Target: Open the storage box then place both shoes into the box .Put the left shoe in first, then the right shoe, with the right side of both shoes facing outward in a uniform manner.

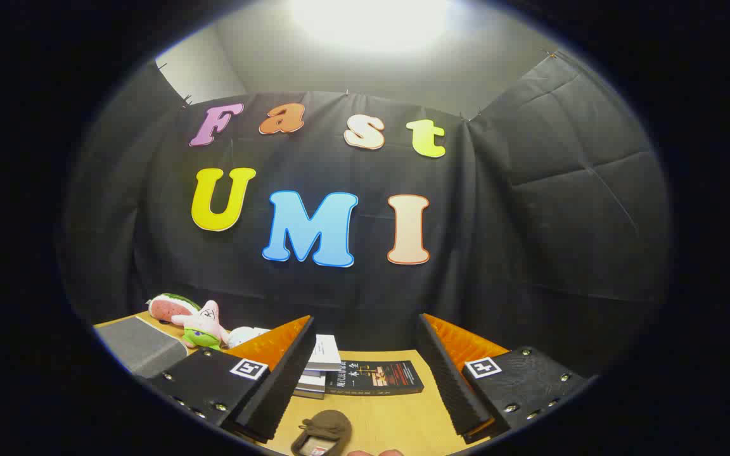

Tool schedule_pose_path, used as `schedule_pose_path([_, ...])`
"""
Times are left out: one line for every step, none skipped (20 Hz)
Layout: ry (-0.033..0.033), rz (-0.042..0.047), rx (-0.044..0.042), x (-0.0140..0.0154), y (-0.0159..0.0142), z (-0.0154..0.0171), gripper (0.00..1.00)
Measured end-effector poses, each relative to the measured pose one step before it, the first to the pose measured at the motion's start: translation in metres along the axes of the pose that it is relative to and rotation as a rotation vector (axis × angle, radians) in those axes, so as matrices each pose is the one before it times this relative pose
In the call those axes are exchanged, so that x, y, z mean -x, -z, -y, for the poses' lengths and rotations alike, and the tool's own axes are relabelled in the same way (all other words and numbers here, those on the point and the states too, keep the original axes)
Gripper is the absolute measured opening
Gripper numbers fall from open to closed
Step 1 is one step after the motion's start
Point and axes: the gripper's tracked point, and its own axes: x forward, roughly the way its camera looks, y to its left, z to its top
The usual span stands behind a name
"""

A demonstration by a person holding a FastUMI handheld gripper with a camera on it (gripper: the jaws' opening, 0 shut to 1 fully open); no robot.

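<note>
My gripper (365, 329) is held above a wooden table (397, 418), tilted up toward the booth wall, and stands open with nothing between its fingers. Low between the fingers, close to their base, lies a brown shoe (322, 432); I see only its upper end with the opening. To the left, beyond the left finger, a grey flat-topped thing (140, 347) rests on the table; whether it is the storage box I cannot tell.
A small stack of books (320, 367) and a dark book (374, 377) lying flat sit on the table between the fingers. Plush toys (197, 320) lie at the back left by the wall. A person's fingertip (374, 452) shows beside the shoe.
</note>
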Motion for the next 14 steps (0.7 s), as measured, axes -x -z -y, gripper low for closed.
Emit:
schedule_pose_path([-0.00383,-0.00370,-0.00528,-0.00013,-0.00083,-0.00874,0.97])
schedule_pose_path([-0.00943,0.00015,-0.00843,-0.00046,-0.00176,-0.00903,0.97])
schedule_pose_path([-0.01025,0.00242,-0.00568,-0.00079,-0.00330,-0.00773,0.98])
schedule_pose_path([-0.01281,0.00700,-0.00259,-0.00241,-0.00209,-0.00698,0.98])
schedule_pose_path([-0.01463,0.00416,-0.00103,-0.00230,-0.00300,-0.00622,0.98])
schedule_pose_path([-0.01283,-0.01354,-0.00038,-0.00160,0.00169,-0.00344,0.97])
schedule_pose_path([-0.01314,0.00249,-0.00492,-0.00152,-0.00185,-0.00445,0.98])
schedule_pose_path([-0.00483,0.01750,-0.00815,-0.00314,-0.00553,-0.00217,0.98])
schedule_pose_path([0.00141,-0.00044,-0.00723,-0.00396,0.00164,-0.00009,0.98])
schedule_pose_path([-0.00412,-0.01632,-0.00440,-0.00121,0.00483,-0.00084,0.97])
schedule_pose_path([-0.00996,-0.00134,-0.00326,-0.00070,-0.00007,-0.00282,0.97])
schedule_pose_path([-0.00450,0.00219,0.00168,-0.00230,-0.00075,-0.00071,0.98])
schedule_pose_path([-0.00448,-0.00006,0.00239,-0.00282,0.00089,0.00036,0.98])
schedule_pose_path([-0.00582,0.00063,-0.00153,-0.00369,0.00017,-0.00076,0.97])
